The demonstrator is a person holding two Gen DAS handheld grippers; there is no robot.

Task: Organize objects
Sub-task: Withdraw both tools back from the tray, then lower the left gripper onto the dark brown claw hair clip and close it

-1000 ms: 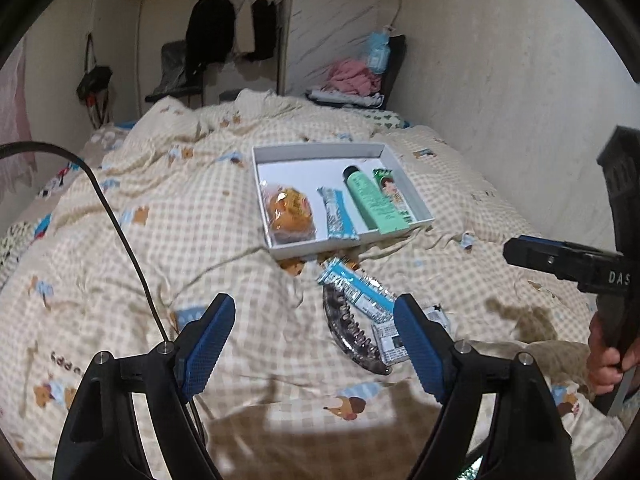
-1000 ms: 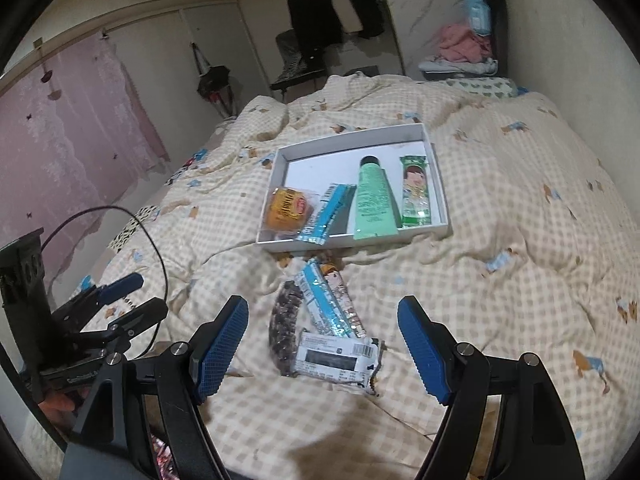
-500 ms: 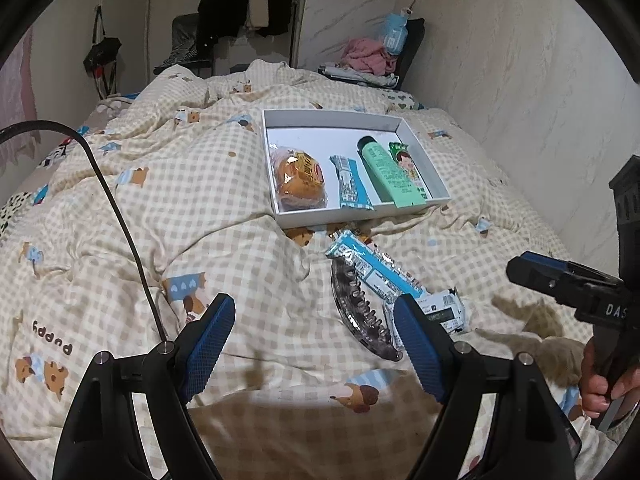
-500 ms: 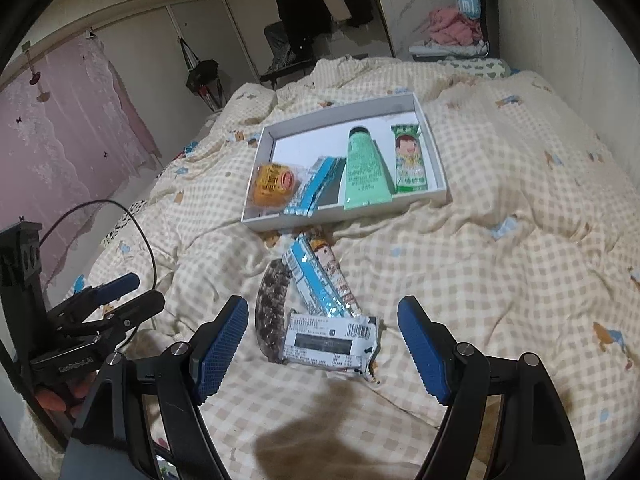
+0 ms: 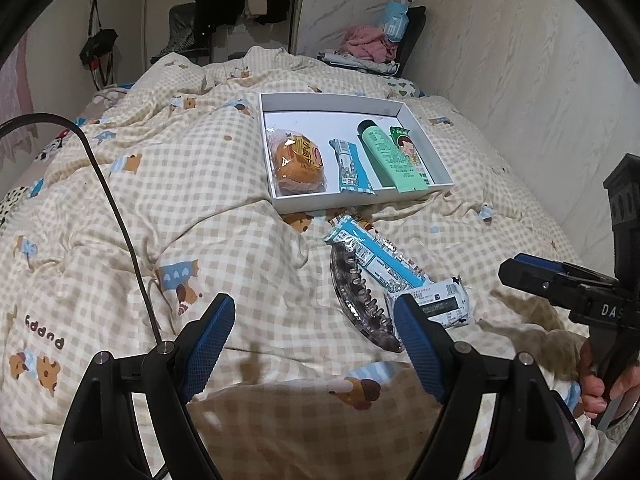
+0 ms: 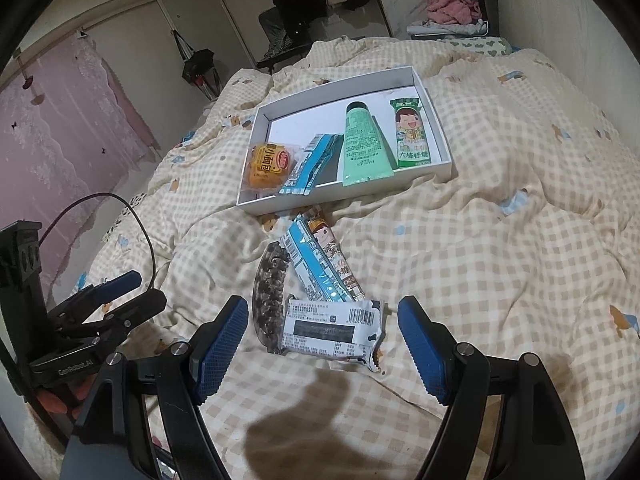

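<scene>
Lying on a checked quilt (image 6: 500, 240) printed with cartoon puppies, a shallow white box (image 6: 440, 136) already holds four things side by side: a wrapped yellow bun (image 6: 269, 166) at the left, a blue snack bar (image 6: 310, 164) next to it, a mint-green tube (image 6: 364, 146) and a green candy packet with a cartoon face (image 6: 410, 136) at the right. Just in front of the box, loose on the quilt, lie a dark hair claw clip (image 6: 268, 292), a long blue-and-white wrapper (image 6: 316, 268) resting across a brown cartoon-printed bar (image 6: 334, 248), and, nearest, a white packet with a barcode (image 6: 332, 332) touching the clip's lower end.

The right gripper (image 6: 322, 340) hangs over that white packet with its blue fingers spread wide on either side, pads clear of it. The left gripper (image 5: 314, 340) hovers above bare quilt just left of the clip, its fingers likewise spread and pinching nothing. A black cable (image 5: 108, 188) arcs over the bedding on the left.
</scene>
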